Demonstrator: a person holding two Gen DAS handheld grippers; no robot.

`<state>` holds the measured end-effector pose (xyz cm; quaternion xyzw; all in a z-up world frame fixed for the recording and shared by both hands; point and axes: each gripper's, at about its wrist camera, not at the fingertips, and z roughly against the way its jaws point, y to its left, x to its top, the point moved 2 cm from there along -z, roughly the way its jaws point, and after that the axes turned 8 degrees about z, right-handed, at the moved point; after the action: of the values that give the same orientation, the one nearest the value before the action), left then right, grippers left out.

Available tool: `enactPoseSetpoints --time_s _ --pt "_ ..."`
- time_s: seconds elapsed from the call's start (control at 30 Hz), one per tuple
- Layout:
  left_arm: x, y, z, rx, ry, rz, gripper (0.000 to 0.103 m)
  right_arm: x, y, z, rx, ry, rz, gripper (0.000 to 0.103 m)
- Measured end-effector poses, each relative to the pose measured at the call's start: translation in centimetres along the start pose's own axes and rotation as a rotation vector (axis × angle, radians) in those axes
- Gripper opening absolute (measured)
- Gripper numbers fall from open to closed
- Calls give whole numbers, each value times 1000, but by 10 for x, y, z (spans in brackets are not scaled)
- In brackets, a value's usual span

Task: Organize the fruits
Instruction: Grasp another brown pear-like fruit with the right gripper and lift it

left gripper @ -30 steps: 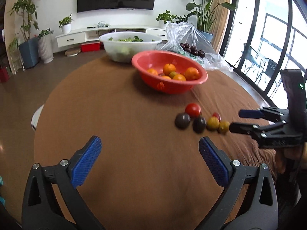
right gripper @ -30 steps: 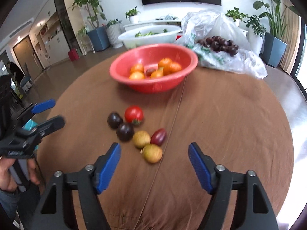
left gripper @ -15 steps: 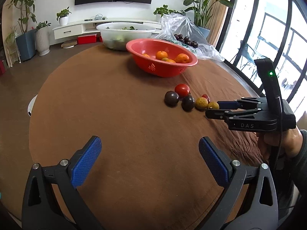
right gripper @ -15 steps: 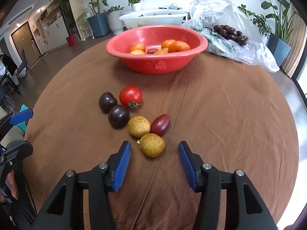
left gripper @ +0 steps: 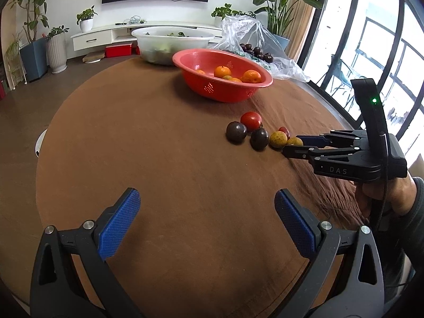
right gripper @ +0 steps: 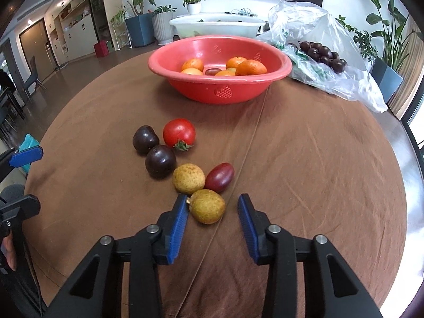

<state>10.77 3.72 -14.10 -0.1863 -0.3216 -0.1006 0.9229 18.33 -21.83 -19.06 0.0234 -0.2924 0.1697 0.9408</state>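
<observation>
The right gripper [right gripper: 213, 206] brackets the nearest yellow fruit [right gripper: 208, 206], jaws narrowed but not clamped. Beyond that fruit lie its yellow twin [right gripper: 188, 179], a red plum [right gripper: 220, 177], two dark plums, a tomato [right gripper: 179, 133], then the red basin [right gripper: 220, 90]. The left gripper [left gripper: 206, 209] gapes wide, well short.

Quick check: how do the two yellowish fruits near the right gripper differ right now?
The nearer yellowish fruit sits between the right gripper fingers, with a small stem nub beside the left pad; the farther yellowish fruit lies outside them, touching the dark red oval fruit. The nearer looks greener, the farther paler. Both are round, speckled, and rest on the brown tablecloth.
</observation>
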Motion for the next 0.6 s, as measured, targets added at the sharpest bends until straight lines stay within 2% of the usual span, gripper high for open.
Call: enactPoseSetpoints --time_s 0.13,0.33,0.5,0.6 --pt "1 0 -2 2 7 -4 103 -1 2 1 12 -1 1 30" --pt "7 -7 -11 -2 28 -38 103 -5 1 7 29 -4 -31 30" --pt "24 -20 -23 -14 37 -119 103 -9 -4 21 57 -35 -79 30" --pt "41 -26 -35 -50 49 -203 103 -12 -6 28 76 -49 -105 30"
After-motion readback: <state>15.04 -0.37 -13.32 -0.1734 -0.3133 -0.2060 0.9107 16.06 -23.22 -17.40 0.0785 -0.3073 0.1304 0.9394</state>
